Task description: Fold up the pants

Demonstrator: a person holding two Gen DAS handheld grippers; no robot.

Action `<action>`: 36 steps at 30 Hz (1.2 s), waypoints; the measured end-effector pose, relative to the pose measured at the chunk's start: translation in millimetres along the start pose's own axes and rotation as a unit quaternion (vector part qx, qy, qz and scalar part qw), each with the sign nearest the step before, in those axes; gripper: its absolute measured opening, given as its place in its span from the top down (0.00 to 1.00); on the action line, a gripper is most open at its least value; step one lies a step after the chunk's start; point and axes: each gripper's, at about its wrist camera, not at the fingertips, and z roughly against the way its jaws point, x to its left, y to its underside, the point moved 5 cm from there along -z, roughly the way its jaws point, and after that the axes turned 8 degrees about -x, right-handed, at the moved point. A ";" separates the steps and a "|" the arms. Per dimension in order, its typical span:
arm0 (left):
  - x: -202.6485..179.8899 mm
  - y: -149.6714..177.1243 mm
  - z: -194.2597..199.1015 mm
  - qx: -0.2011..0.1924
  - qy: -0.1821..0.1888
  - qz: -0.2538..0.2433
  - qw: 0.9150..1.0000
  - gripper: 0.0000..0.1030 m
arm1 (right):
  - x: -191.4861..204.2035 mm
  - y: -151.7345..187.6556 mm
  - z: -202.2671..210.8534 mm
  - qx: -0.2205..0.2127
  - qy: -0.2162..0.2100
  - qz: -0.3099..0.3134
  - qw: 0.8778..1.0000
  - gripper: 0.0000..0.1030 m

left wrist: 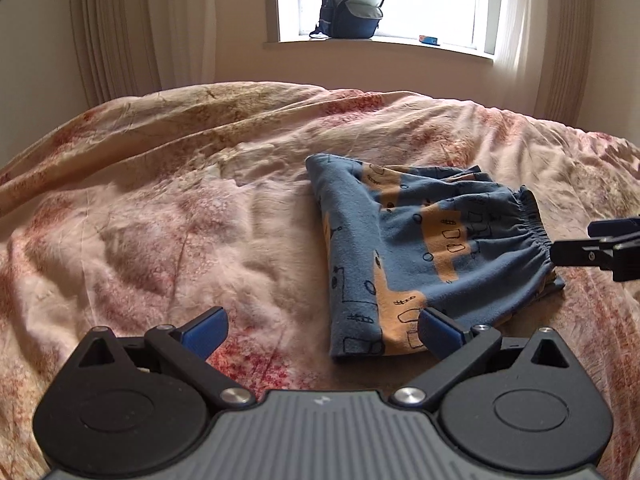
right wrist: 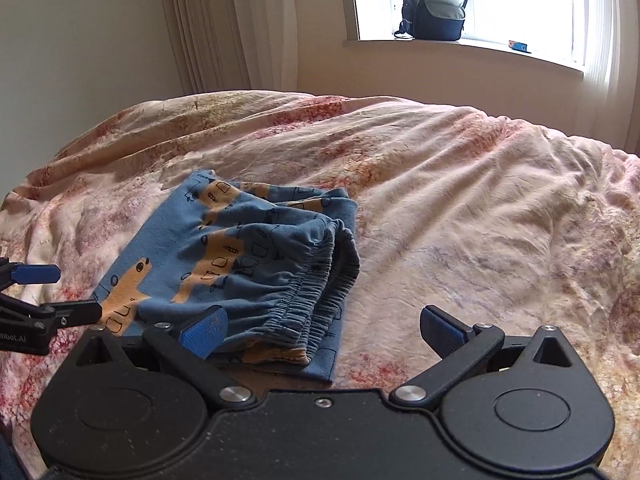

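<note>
The pants (left wrist: 420, 256) are lying folded into a compact bundle on the bed (left wrist: 160, 220), on its flowered cover, with the gathered waistband (right wrist: 304, 312) stacked in layers along one side. They are looking like thin, soft cotton: light, limp, and likely to sag or slide open if lifted by a single layer. I judge the safest hold to be at the elastic waistband or at a folded corner, pinching all the layers together, since the gathered edge is thicker and gives more to bite on.

The left tongs (left wrist: 320, 330) are standing wide, holding nothing, and hovering low at the near edge of the bundle; the right-hand blue pad (left wrist: 440, 334) is sitting over the bundle's near corner, though I cannot tell if it is touching the cloth. The right tongs (right wrist: 320, 332) are also spread wide and empty, facing the waistband side, with the left-hand pad (right wrist: 204, 330) sitting in front of the elastic edge and the other pad out over bare cover. So the bundle is lying between the two tools, just beside each.

On the windowsill beyond the bed a backpack (left wrist: 350, 6) is standing, well apart from the work.
</note>
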 end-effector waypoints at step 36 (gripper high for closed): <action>24.3 2.7 -49.1 -0.019 0.189 0.213 0.958 0.00 | -57.6 -37.8 -103.8 -0.013 -0.223 -0.164 0.961 0.01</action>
